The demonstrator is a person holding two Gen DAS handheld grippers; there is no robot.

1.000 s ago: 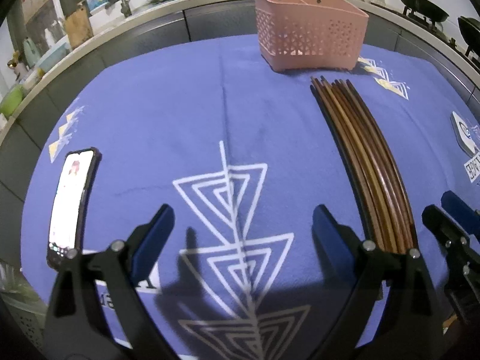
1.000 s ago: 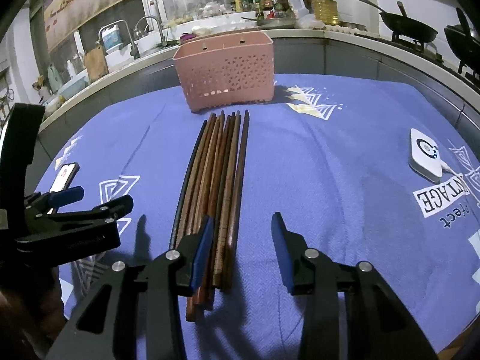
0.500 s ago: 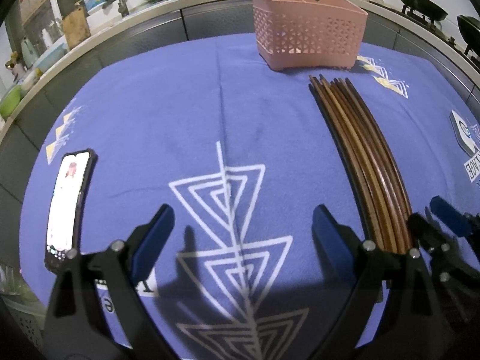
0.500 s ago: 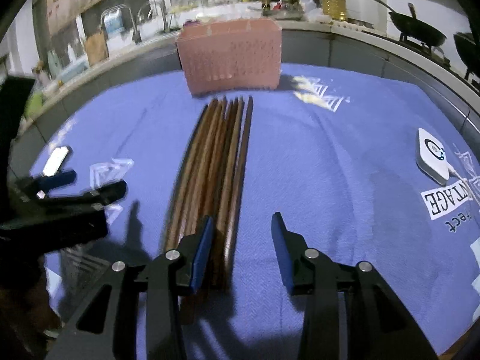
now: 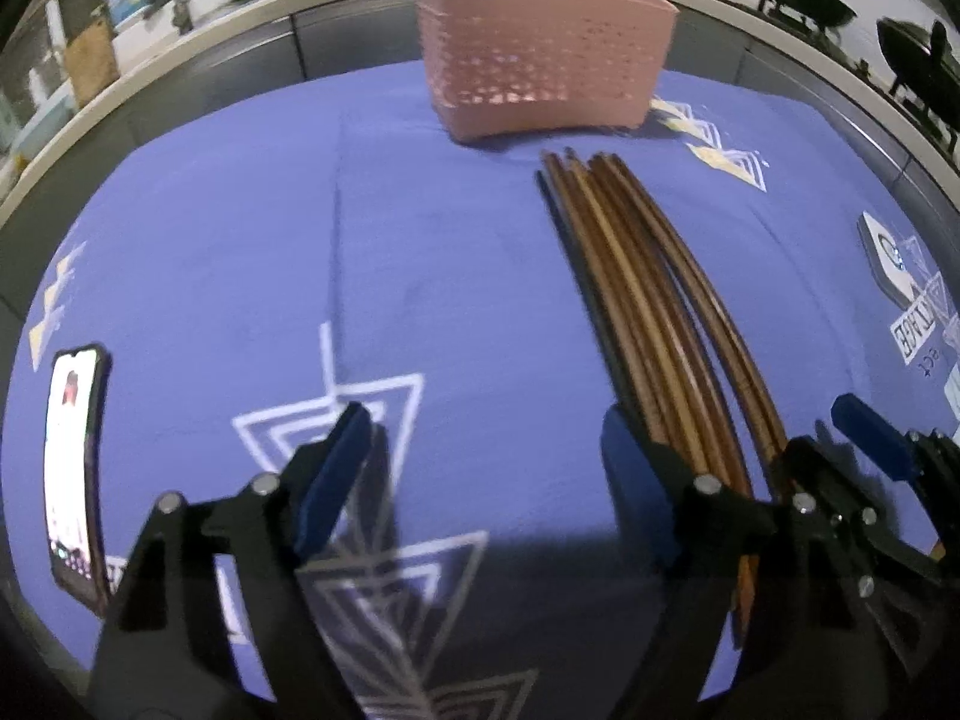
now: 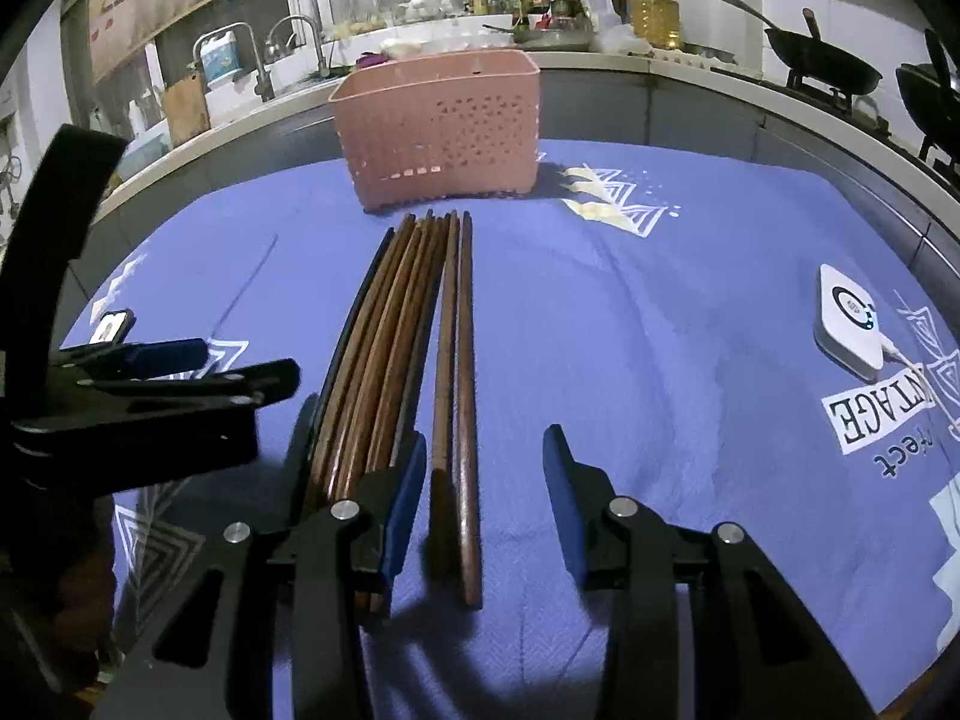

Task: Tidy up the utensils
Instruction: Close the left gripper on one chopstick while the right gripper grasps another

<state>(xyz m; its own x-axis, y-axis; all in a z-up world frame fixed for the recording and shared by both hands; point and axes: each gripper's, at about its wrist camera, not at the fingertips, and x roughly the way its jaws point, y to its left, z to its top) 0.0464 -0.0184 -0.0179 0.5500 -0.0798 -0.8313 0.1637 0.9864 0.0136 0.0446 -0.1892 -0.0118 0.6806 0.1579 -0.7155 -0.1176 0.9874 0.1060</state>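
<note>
Right wrist view: right gripper (image 6: pixel 485 480) open, straddling two chopsticks (image 6: pixel 457 420) on cloth (image 6: pixel 660 360); left gripper (image 5: pixel 486 462) open, empty; basket (image 6: pixel 441 129) beyond.

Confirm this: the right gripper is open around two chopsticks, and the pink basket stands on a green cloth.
Not quite. The cloth is blue, as the right wrist view shows. The rest holds: right gripper open around two chopsticks, pink basket standing on it.

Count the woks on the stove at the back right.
2. One wok sits on the burner behind the blue cloth, long handle pointing left; the second wok stands further right, cut off by the frame edge. Others may be hidden beyond it.
</note>
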